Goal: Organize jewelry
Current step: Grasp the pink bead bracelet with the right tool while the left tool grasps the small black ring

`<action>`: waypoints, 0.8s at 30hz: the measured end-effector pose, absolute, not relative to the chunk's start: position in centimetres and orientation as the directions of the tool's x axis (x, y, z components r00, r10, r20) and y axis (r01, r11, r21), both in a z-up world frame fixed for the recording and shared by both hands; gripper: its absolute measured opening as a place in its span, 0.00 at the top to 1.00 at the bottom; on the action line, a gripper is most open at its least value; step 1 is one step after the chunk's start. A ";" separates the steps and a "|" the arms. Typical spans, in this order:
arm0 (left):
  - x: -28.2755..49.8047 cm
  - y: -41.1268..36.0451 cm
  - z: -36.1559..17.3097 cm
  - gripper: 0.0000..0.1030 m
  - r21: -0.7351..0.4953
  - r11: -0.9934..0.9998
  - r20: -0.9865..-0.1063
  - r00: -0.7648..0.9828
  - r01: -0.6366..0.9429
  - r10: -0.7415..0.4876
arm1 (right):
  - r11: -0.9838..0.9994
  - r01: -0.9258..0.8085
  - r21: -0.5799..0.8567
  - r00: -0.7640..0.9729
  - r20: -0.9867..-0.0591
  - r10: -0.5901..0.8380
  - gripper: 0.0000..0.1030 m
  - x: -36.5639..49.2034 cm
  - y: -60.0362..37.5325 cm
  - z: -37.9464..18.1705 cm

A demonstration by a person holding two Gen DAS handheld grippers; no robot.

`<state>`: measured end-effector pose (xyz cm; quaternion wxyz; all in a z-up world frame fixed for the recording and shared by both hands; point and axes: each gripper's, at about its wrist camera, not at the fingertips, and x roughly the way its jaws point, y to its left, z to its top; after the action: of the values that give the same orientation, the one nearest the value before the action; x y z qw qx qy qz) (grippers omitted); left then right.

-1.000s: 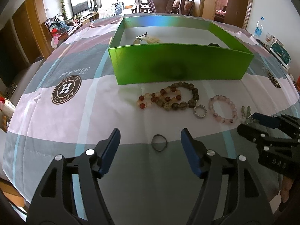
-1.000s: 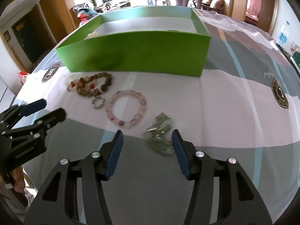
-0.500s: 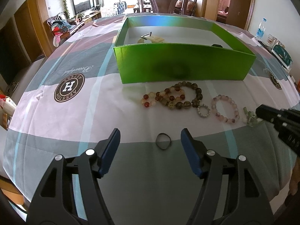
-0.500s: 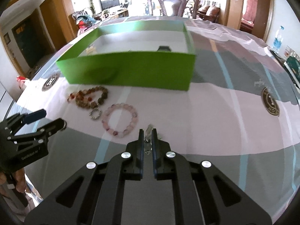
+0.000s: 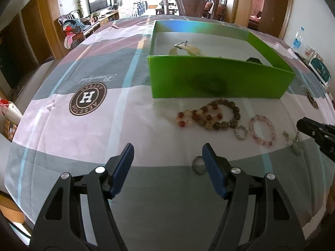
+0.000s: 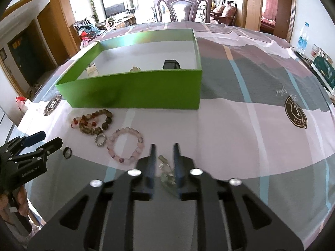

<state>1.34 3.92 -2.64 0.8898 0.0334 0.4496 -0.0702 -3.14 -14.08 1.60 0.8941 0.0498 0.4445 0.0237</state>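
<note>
A living room with a carved wooden chair (image 6: 181, 4) and a television lies beyond the bench (image 6: 240, 129), which is draped in a pink, grey and white cloth.

The right claw (image 6: 164, 152) has its 2 fingers a narrow gap apart, either side of a pale green glassy trinket (image 6: 166, 172) on the cloth; whether they touch it I cannot tell. The left claw (image 5: 167, 152) stands wide apart and holds nothing, a small dark ring (image 5: 197, 165) just beside its right finger.

A pink bead bracelet (image 6: 126, 145), a small silver ring (image 6: 100, 140) and brown-red bead strands (image 6: 93, 121) lie in front of the green box (image 6: 136, 90).

A round emblem (image 5: 88, 99) on the cloth reads "H" and "AESSTOH".
</note>
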 end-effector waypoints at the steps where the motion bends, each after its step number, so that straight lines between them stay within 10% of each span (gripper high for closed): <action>1: 1.4 4.1 -2.6 0.33 -0.006 0.988 -0.804 0.586 0.154 -0.096 | 0.994 -0.005 0.112 0.605 -0.791 0.092 0.68 -3.1 -13.8 1.6; 6: 1.4 4.6 -2.6 0.31 -0.017 0.987 -0.806 0.582 0.161 -0.109 | 0.990 -0.095 0.107 0.585 -0.799 0.142 0.42 -2.2 -10.5 1.1; 17: 0.2 3.5 -3.5 0.34 -0.001 0.961 -0.822 0.547 0.277 -0.159 | 0.985 -0.161 0.067 0.554 -0.819 0.147 0.42 -1.3 -7.1 -0.4; 24: 0.5 1.6 -4.5 0.57 -0.001 0.947 -0.837 0.519 0.320 -0.176 | 0.988 -0.138 0.070 0.552 -0.823 0.135 0.42 -1.4 -8.0 -0.8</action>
<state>0.49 1.63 -4.52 0.8681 0.0767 0.4692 -0.1428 -1.39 -8.02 -0.83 0.8809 -0.0014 0.4669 0.0776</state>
